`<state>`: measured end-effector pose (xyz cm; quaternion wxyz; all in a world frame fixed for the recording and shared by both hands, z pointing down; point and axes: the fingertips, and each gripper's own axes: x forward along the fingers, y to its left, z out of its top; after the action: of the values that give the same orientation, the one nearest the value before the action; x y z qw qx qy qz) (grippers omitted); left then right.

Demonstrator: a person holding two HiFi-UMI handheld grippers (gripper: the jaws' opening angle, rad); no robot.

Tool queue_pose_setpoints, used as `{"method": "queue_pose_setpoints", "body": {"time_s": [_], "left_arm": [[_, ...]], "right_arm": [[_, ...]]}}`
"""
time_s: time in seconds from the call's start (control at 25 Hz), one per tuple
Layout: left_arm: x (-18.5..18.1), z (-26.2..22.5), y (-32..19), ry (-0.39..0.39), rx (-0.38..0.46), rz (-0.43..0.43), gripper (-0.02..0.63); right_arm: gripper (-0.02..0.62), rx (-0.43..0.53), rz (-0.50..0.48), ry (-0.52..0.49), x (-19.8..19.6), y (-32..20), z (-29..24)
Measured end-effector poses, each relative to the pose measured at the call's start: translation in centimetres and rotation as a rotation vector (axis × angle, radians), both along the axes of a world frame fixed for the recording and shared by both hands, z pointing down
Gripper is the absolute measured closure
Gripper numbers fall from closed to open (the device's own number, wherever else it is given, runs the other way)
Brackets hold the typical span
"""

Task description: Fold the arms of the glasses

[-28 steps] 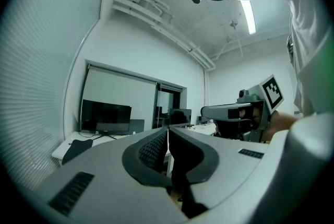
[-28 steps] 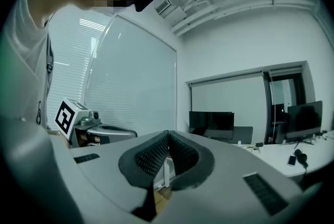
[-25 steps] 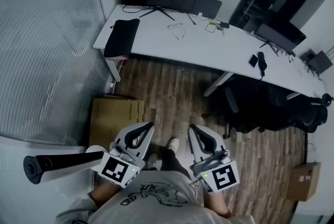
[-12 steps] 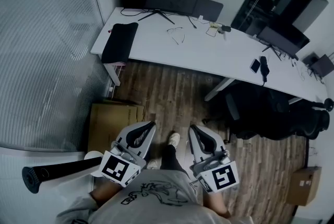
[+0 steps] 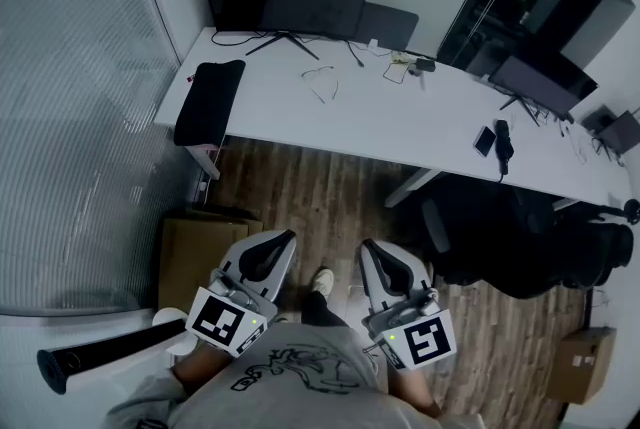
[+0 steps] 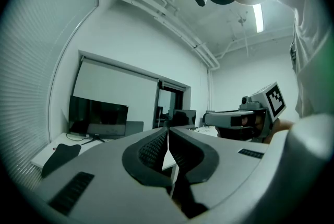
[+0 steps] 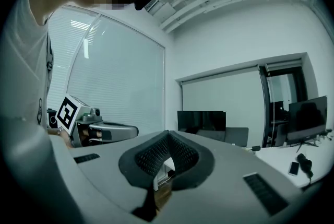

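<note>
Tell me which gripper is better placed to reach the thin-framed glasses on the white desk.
Left, only marginally. The thin wire-framed glasses lie on the white desk far ahead, almost centred between both, slightly toward the left gripper. The right gripper is equally far; both are shut.

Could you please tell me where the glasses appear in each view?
Head view: glasses lie on the white desk, just in front of the monitor.
Left gripper view: not visible; monitor at left.
Right gripper view: not visible; monitor at centre.
Shared landmark: the black monitor.
</note>
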<state>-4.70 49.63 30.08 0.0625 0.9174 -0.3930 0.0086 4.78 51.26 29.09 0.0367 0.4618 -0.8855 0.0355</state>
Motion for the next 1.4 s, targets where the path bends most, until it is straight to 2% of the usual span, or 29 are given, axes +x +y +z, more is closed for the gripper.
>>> {"method": "queue_pose_setpoints", "body": {"time_s": [0.4, 0.68, 0.88, 1.4], "left_arm": [[8.1, -0.6, -9.1, -0.015, -0.01, 0.006, 0.58], [11.4, 0.3, -13.3, -0.02, -0.017, -0.009, 0.58], [12.4, 0.7, -14.7, -0.026, -0.018, -0.01, 0.58], [11.4, 2.1, -19.2, -0.028, -0.047, -0.042, 0.58]], "right_arm": [[0.586, 0.002, 0.003, -0.02, 7.8, -8.9, -0.4], [0.586, -0.003, -0.002, -0.017, 11.4, -13.2, 0.7], [0.586, -0.016, -0.009, -0.017, 12.3, -14.6, 1.1], [0.586, -0.033, -0.04, 0.01, 11.6, -18.8, 2.1]]}}
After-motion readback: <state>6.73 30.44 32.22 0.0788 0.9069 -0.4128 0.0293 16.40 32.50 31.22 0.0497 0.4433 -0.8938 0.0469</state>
